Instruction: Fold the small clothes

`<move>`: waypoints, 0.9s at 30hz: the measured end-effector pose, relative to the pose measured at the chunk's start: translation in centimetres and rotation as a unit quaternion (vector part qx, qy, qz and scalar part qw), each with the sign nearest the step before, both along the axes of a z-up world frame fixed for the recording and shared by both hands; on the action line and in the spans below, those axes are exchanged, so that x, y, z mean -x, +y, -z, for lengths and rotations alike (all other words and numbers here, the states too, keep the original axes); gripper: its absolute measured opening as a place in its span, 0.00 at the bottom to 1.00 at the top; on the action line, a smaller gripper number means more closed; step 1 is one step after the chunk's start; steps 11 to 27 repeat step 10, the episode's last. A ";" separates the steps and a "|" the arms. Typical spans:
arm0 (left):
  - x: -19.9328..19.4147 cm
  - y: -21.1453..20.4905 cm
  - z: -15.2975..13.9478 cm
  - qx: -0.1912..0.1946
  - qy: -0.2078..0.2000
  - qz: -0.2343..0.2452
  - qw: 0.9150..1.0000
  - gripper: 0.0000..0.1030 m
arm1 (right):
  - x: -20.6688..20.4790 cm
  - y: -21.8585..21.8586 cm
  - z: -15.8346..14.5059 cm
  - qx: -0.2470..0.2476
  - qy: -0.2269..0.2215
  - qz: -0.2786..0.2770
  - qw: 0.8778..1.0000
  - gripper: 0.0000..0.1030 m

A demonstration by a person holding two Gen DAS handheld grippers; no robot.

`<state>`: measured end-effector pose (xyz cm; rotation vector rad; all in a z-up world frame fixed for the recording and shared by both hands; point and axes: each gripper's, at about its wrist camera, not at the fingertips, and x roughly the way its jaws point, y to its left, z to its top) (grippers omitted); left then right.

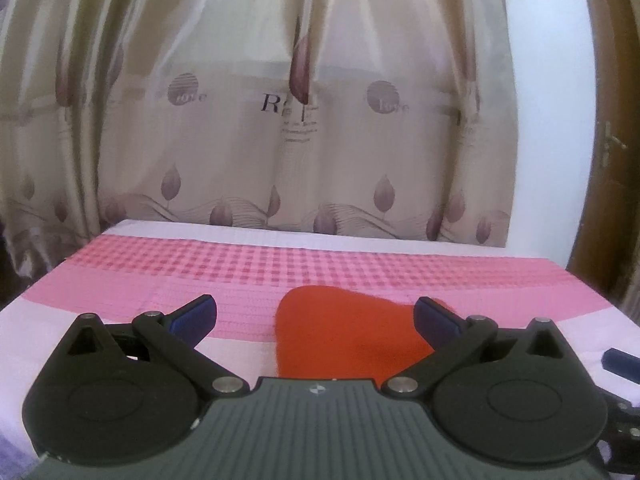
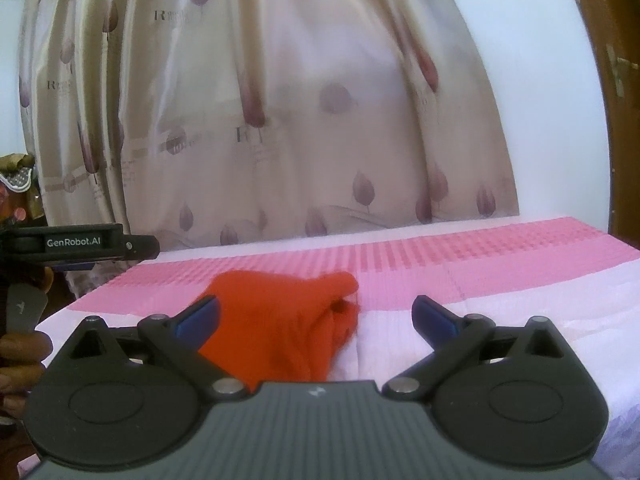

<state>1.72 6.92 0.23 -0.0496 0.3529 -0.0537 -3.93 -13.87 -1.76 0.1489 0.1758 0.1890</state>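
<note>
A small orange-red garment (image 1: 344, 332) lies flat on the pink checked bedsheet (image 1: 240, 272). In the left wrist view my left gripper (image 1: 314, 316) is open above the sheet, and the garment shows between its blue fingertips, nearer the right one. In the right wrist view the same garment (image 2: 280, 320) lies bunched, with a folded lump at its right end. My right gripper (image 2: 316, 318) is open too, its left fingertip over the cloth and its right fingertip over bare sheet. Neither gripper holds anything.
A beige leaf-print curtain (image 1: 280, 120) hangs behind the bed. A brown wooden door (image 1: 612, 160) stands at the right. The left gripper's body (image 2: 80, 242) and a hand (image 2: 24, 352) show at the left edge of the right wrist view.
</note>
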 end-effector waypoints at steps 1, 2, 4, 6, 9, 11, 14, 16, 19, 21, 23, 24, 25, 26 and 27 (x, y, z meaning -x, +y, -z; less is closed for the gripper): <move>0.0 0.0 0.2 -0.005 -0.001 -0.003 1.000 1.00 | 0.0 0.0 0.1 0.000 0.001 0.000 1.000 1.00; 0.0 -0.1 0.3 -0.009 -0.003 -0.006 1.000 1.00 | 0.0 0.1 0.1 0.001 0.003 0.001 1.000 1.00; 0.0 0.0 0.4 -0.012 -0.006 -0.008 1.000 1.00 | 0.0 0.2 0.2 0.001 0.005 -0.001 1.000 1.00; 0.0 0.0 0.6 -0.014 -0.005 -0.012 1.000 1.00 | 0.0 0.3 0.2 0.003 0.004 0.001 1.000 1.00; 0.0 0.0 0.7 -0.015 -0.003 -0.015 1.000 1.00 | 0.1 0.4 0.2 0.006 0.002 0.001 1.000 1.00; -0.1 0.1 0.6 -0.017 -0.001 -0.016 1.000 1.00 | 0.1 0.5 0.2 0.008 0.000 0.003 1.000 1.00; -0.1 0.1 0.6 -0.017 -0.001 -0.016 1.000 1.00 | 0.1 0.5 0.2 0.008 0.000 0.003 1.000 1.00; -0.1 0.1 0.6 -0.017 -0.001 -0.016 1.000 1.00 | 0.1 0.5 0.2 0.008 0.000 0.003 1.000 1.00; -0.1 0.1 0.6 -0.017 -0.001 -0.016 1.000 1.00 | 0.1 0.5 0.2 0.008 0.000 0.003 1.000 1.00; -0.1 0.1 0.6 -0.017 -0.001 -0.016 1.000 1.00 | 0.1 0.5 0.2 0.008 0.000 0.003 1.000 1.00; -0.1 0.1 0.6 -0.017 -0.001 -0.016 1.000 1.00 | 0.1 0.5 0.2 0.008 0.000 0.003 1.000 1.00; -0.1 0.1 0.6 -0.017 -0.001 -0.016 1.000 1.00 | 0.1 0.5 0.2 0.008 0.000 0.003 1.000 1.00; -0.1 0.1 0.6 -0.017 -0.001 -0.016 1.000 1.00 | 0.1 0.5 0.2 0.008 0.000 0.003 1.000 1.00; -0.1 0.1 0.6 -0.017 -0.001 -0.016 1.000 1.00 | 0.1 0.5 0.2 0.008 0.000 0.003 1.000 1.00; -0.1 0.1 0.6 -0.017 -0.001 -0.016 1.000 1.00 | 0.1 0.5 0.2 0.008 0.000 0.003 1.000 1.00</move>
